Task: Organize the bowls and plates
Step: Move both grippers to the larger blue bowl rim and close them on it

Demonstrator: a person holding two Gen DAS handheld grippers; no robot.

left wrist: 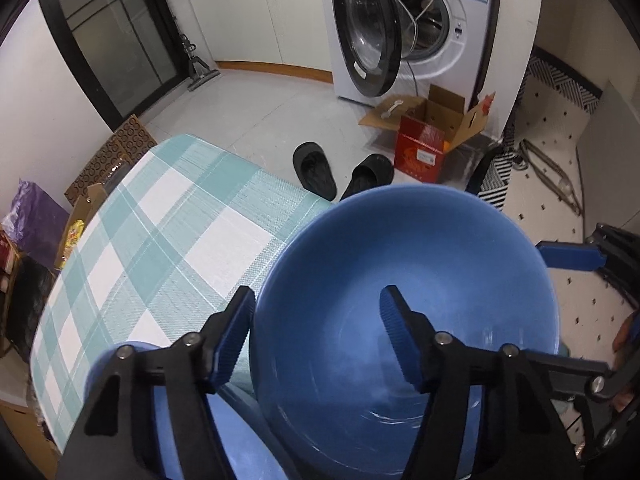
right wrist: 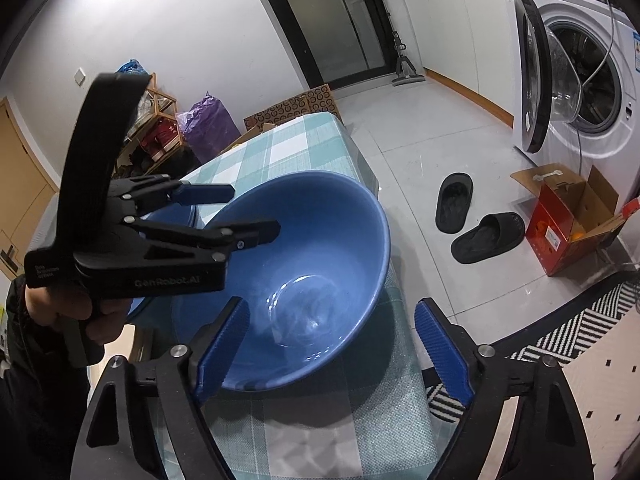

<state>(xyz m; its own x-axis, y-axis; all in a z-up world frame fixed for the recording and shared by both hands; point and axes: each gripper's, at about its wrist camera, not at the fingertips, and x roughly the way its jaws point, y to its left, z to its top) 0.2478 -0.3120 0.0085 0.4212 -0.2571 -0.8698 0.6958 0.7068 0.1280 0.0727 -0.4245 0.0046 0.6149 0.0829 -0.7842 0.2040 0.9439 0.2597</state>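
A large glossy blue ceramic bowl sits tilted at centre frame on a teal-and-white checked tablecloth. The left gripper straddles its near rim, one finger inside, one outside, jaws moderately apart. The right gripper, lower frame, gapes wide, holding nothing.

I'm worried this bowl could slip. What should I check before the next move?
1. Left gripper straddles the blue bowl rim, one finger inside, one outside: ok.
2. Left jaws closed on the rim: not ok, gap visible.
3. Right gripper open and empty: ok.
4. Bowl sitting level: not ok, it tilts, next to a second blue dish.
5. Bowl base fully on the checked tablecloth: cannot tell.
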